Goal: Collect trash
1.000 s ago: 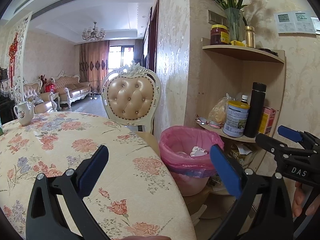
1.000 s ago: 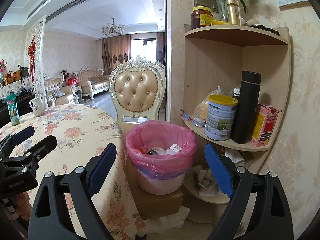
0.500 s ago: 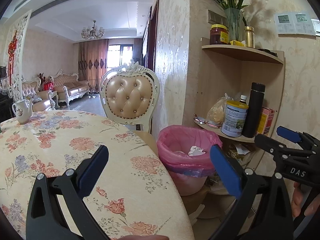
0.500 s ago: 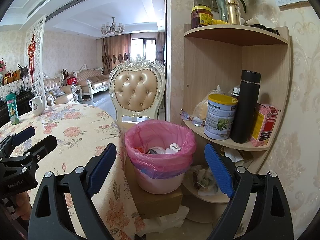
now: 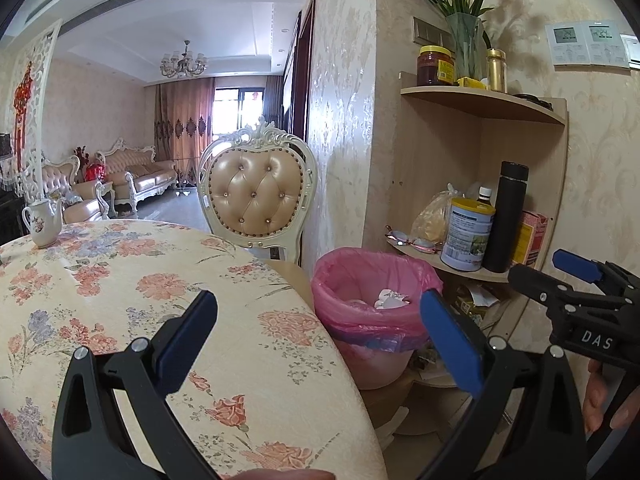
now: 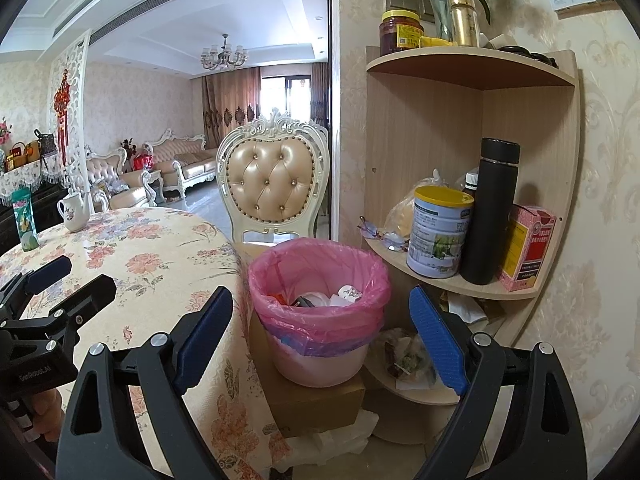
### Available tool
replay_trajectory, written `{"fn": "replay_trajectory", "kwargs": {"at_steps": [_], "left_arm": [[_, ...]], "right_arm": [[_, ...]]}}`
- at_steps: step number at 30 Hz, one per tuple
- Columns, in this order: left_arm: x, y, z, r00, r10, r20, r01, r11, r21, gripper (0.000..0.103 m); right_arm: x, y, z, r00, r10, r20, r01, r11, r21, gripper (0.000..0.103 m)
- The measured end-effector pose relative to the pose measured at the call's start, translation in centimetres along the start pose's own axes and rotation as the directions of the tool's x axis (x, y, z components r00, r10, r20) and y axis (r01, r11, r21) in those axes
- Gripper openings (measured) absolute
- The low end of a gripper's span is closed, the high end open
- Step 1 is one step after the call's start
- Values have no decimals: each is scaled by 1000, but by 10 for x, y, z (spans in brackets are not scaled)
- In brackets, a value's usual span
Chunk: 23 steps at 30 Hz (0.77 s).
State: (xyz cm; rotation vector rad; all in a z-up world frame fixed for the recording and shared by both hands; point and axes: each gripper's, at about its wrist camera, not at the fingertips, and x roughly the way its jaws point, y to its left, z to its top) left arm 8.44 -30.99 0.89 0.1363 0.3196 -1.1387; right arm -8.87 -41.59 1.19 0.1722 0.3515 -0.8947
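The task's thing is the pink bin liner [image 6: 320, 264] fitted in a small pale waste bin [image 6: 320, 364]. The bin stands on a cardboard box [image 6: 316, 404] on the floor, between the edge of the round flowered surface [image 6: 160, 256] and a wooden corner shelf unit [image 6: 472, 80]. The liner's top is folded outward over the rim. Inside lie crumpled white paper and a few dark and orange scraps [image 6: 320, 300]; the fill sits well below the rim.

Claw state:
- Left claw [image 5: 316, 336]: spread wide, nothing between the blue pads. It hovers over the edge of the surface, aimed toward the bin.
- Right claw [image 6: 320, 336]: spread wide, nothing between the pads. It faces the bin directly, with the bin framed between its fingers but not touched.

Handling judgement:
- The liner is thin plastic film: soft, limp and slippery. It will crease and bunch under the pads, and probably tear if pulled against the rim.
- The contents appear to be paper and wrappers, so the load is likely light. The bin itself may lift or tip off the box if the film is drawn upward without restraint.

Where to take hold:
- Grip the folded cuff at the rim, where the film is doubled and stands proud of the bin wall.
- Take opposite sides, one claw each, and gather enough film for a firm pinch.
- Avoid the smooth bin wall; it looks too wide and offers no edge.
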Motion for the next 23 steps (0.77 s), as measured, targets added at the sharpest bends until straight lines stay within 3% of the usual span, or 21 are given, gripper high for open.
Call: {"fn": "replay_trajectory", "kwargs": {"at_steps": [10,23], "left_arm": [[2,1,-4,999,-31,-18,31,1000,-6,98],[2,3,-5,1000,-14,-15,14,1000,-12,98]], "right_arm": [[-1,0,-2,1000,-1,-4,1,1000,1,85],[0,0,-9,1000,4,-14,-4,1000,3,85]]}}
